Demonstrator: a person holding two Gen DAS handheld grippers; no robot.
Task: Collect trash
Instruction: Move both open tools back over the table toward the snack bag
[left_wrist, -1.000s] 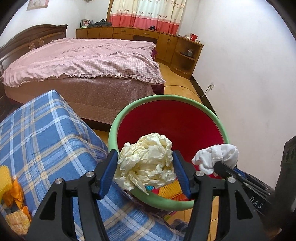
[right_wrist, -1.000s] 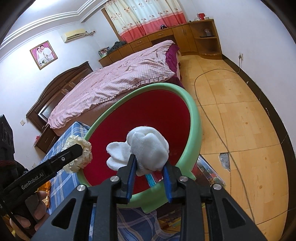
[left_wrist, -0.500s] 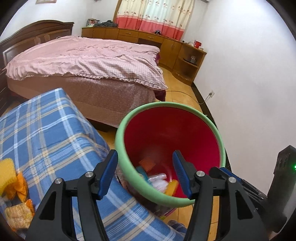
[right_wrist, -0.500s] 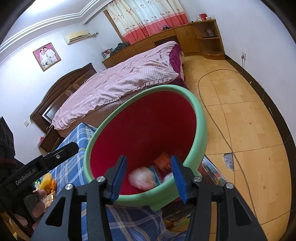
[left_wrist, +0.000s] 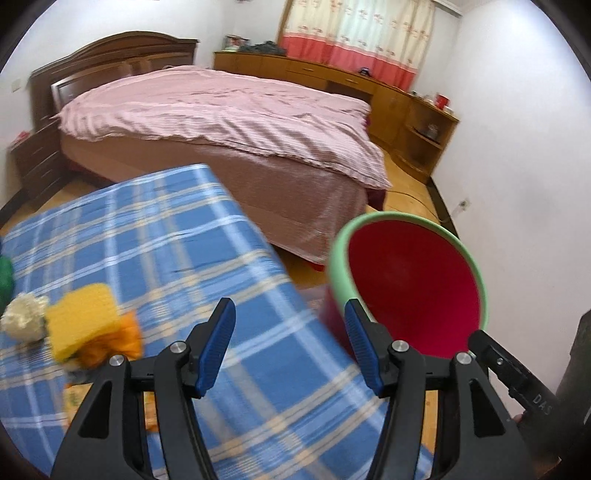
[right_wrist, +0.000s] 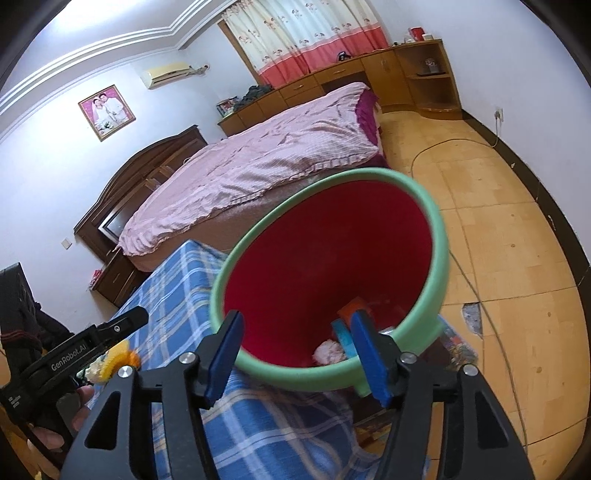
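Left wrist view shows the left gripper (left_wrist: 290, 349) with its blue fingers (left_wrist: 216, 347) spread apart and nothing between them. Under and ahead of the fingers lies a blue checked cloth (left_wrist: 155, 236) that covers a low surface. Off to the left of the fingers, on that cloth, sit a yellow piece of trash (left_wrist: 83, 317), an orange wrapper (left_wrist: 123, 341) touching it, and a cream crumpled ball (left_wrist: 24, 319) just beside them; this part of the picture is blurred. Just past the right finger stands the red bin (left_wrist: 410, 291) with its green rim, beside the edge of the cloth. Beyond the fingers is a bed (left_wrist: 221, 125) with a pink cover.

Right wrist view shows the right gripper (right_wrist: 297, 349) with its jaws released; they have just been opening, and nothing is between them. Its fingers (right_wrist: 223, 354) hang over the near rim of the bin (right_wrist: 439, 258). Down inside the bin, between the fingers and close to the right one, lie a whitish wad (right_wrist: 327, 349), a blue item (right_wrist: 341, 332) and an orange item (right_wrist: 354, 308). To the left of the fingers the other gripper (right_wrist: 122, 323) reaches over the checked cloth (right_wrist: 173, 291), held by a hand (right_wrist: 55, 421), with a scrap of yellow and orange trash (right_wrist: 118, 360) showing under it. To the right of the fingers is a tiled floor (right_wrist: 517, 258) with a cable across it.
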